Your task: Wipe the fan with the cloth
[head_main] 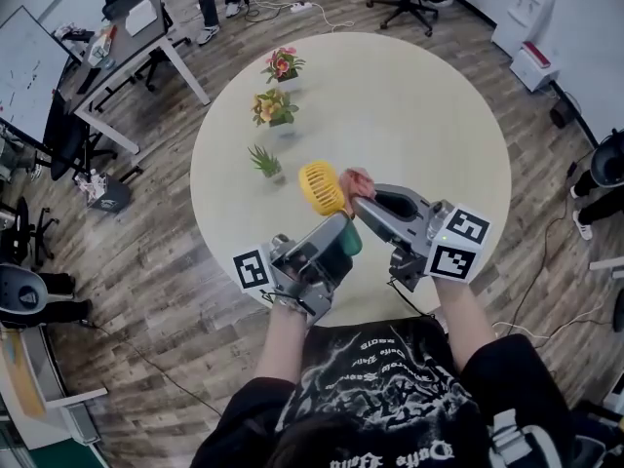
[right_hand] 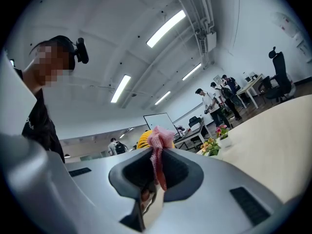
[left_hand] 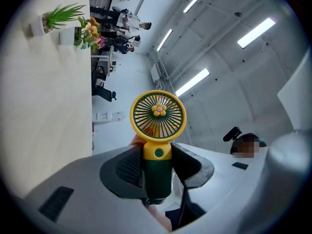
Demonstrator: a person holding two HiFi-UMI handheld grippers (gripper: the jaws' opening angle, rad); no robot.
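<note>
A round, pale tabletop point(head_main: 429, 115) stands on a wood-plank floor point(head_main: 146, 291). The person leans over its near edge in a black shirt point(head_main: 390, 378); the shirt's pale print is too warped to read.

The left gripper point(head_main: 339, 230) carries a cube with a black-and-white square marker point(head_main: 251, 269). Its fingers point(left_hand: 126, 172) are clamped on the dark green handle of the fan point(left_hand: 158, 116), which is lifted above the tabletop. The right gripper point(head_main: 363, 203) bears two such markers point(head_main: 458, 244). Its fingers point(right_hand: 180, 172) are pressed together on the pink cloth point(right_hand: 158, 145).

The fan's yellow round head point(head_main: 322, 185) has a small flower at the centre of its grille and a round emblem on the neck; any writing there is too small to make out. The bunched cloth point(head_main: 357, 181) sits right at the head's edge and seems to touch it.

Further back on the tabletop, three small potted plants stand in a row: pink flowers point(head_main: 283, 63), yellow flowers point(head_main: 274, 106) and a green spiky plant point(head_main: 265, 161).
</note>
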